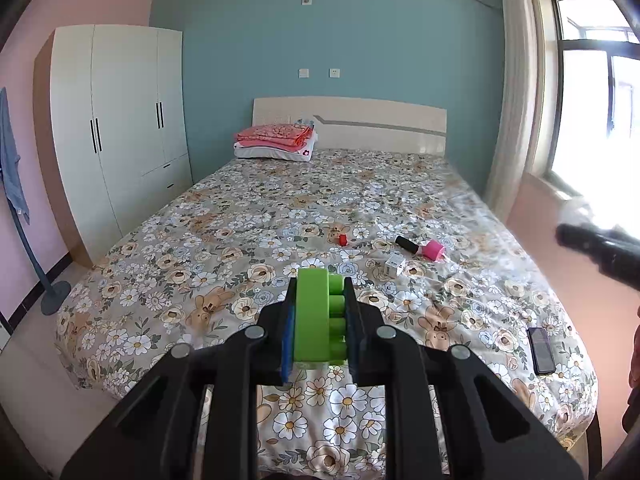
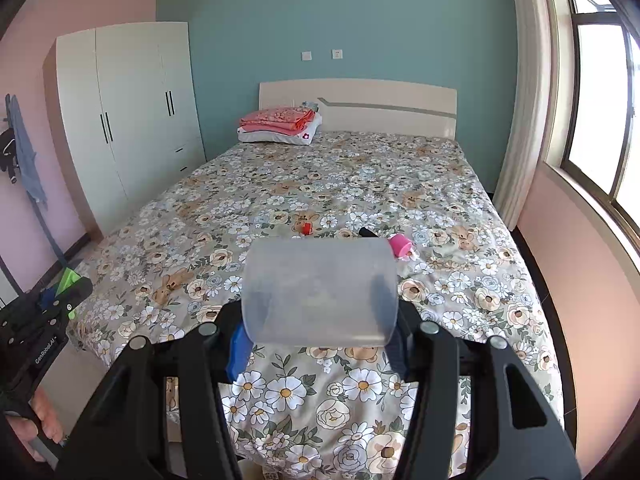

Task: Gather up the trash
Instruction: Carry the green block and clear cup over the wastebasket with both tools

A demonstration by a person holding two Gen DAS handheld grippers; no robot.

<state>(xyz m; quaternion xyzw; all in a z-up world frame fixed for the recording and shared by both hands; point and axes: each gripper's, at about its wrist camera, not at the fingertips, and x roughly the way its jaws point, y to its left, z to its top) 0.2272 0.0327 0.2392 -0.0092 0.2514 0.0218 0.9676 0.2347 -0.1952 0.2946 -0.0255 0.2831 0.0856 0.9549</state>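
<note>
1. Bedroom setting: I am standing at the foot of a bed (image 1: 248,216) spread with a floral quilt, a white wardrobe (image 1: 120,120) to the left and a window (image 1: 588,92) to the right.
2. My left hand-held gripper (image 1: 320,320) is clenching a green toy block (image 1: 316,316), gripped across its flat back and studded face; the piece looks light, rigid and unlikely to crush.
3. My right hand-held gripper (image 2: 320,340) is grasping a translucent plastic cup (image 2: 320,292) by its sides; I am judging it thin-walled, smooth and slippery, so pressure near the stiffer rim should be gentlest on it.
4. Remaining items are lying mid-bed: a red piece (image 1: 342,239), a white box (image 1: 394,266), and a pink-and-black object (image 1: 422,247), close together.
5. Both grippers are hovering level above the near edge, pointing toward the headboard (image 1: 352,124).
6. A dark phone (image 1: 541,350) is resting near the right edge.
</note>
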